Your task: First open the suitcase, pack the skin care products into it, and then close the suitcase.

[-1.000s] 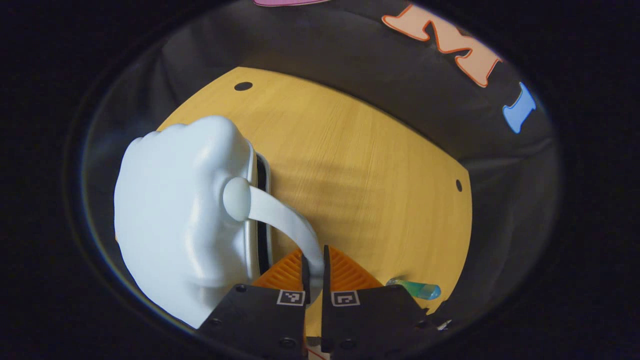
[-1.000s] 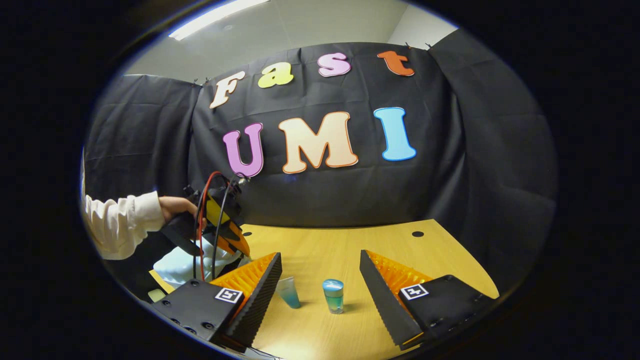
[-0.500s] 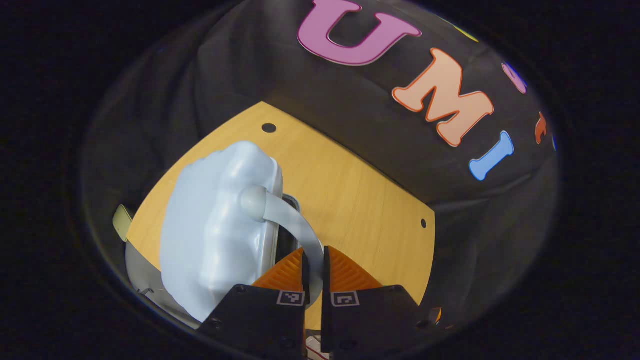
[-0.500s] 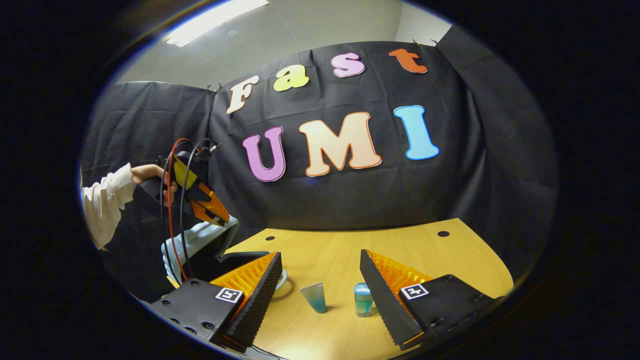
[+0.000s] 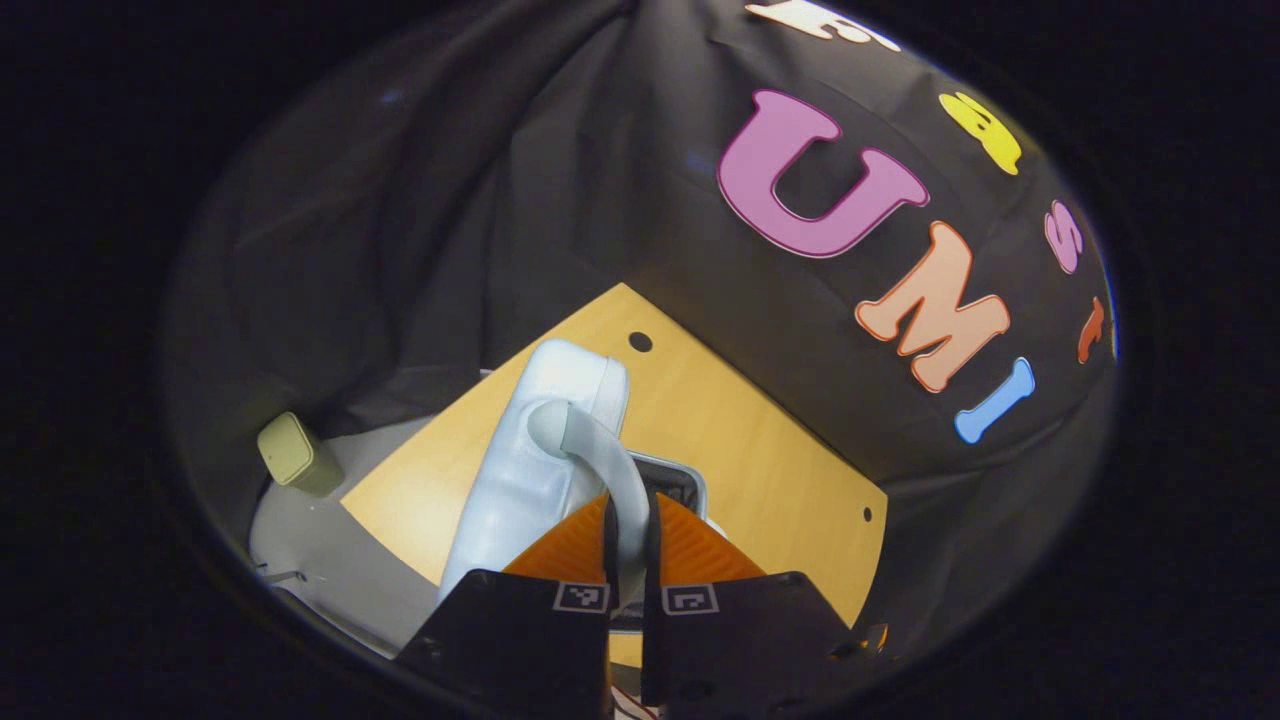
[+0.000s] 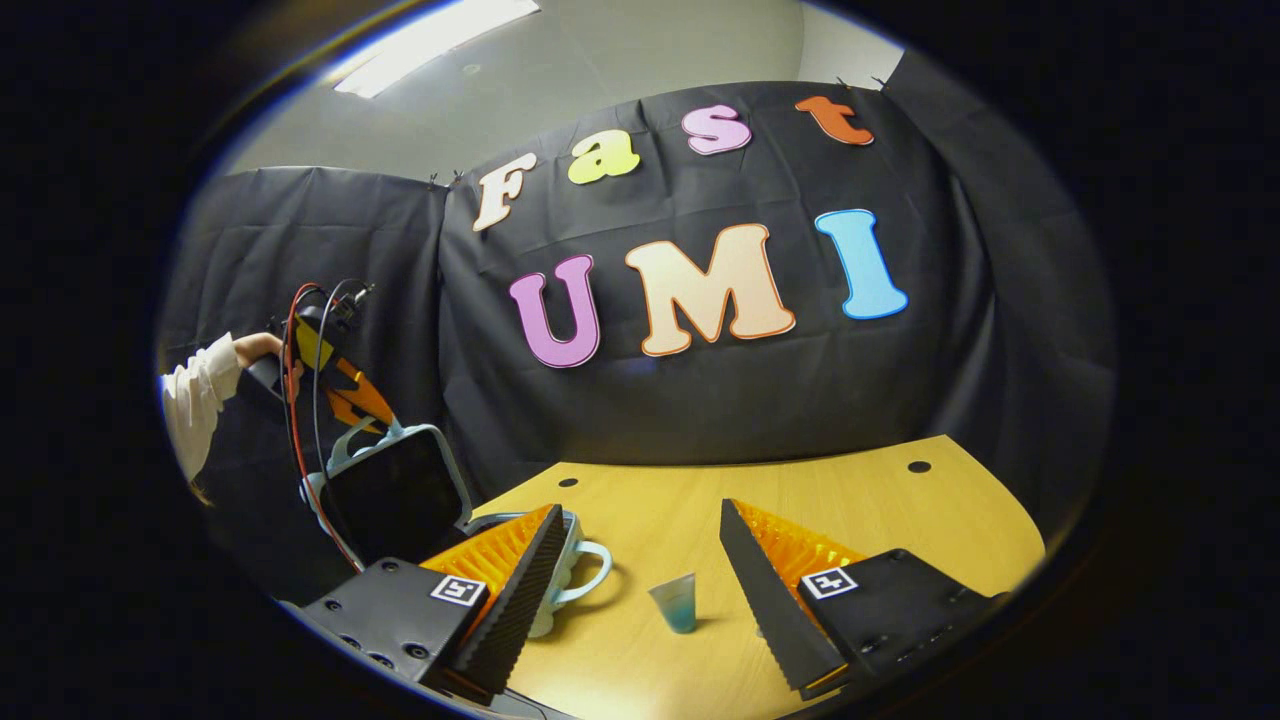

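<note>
The suitcase [image 6: 400, 490] lid stands raised at the table's [image 6: 800, 500] left edge — your left gripper [image 5: 628, 545] pinches its handle [image 5: 600, 460], your right gripper [image 6: 640, 575] gapes empty — next, release and reach for the tube [image 6: 676, 603].

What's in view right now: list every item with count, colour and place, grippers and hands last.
suitcase: 1, pale blue shell, dark lining, at the table's left edge, lid raised.
handle: 1, pale blue, on the lid, pinched between the left gripper's fingers. A second pale handle shows on the lower half in the right gripper view.
tube: 1, clear with blue-green content, standing on the table between the right gripper's fingers, untouched.
table: 1, yellow wood, with dark round holes.
box: 1, olive, beyond the table's edge.
left gripper: 1, shut on the handle.
right gripper: 1, open, low over the table.
hand: 1, white sleeve, holding the left gripper.
</note>
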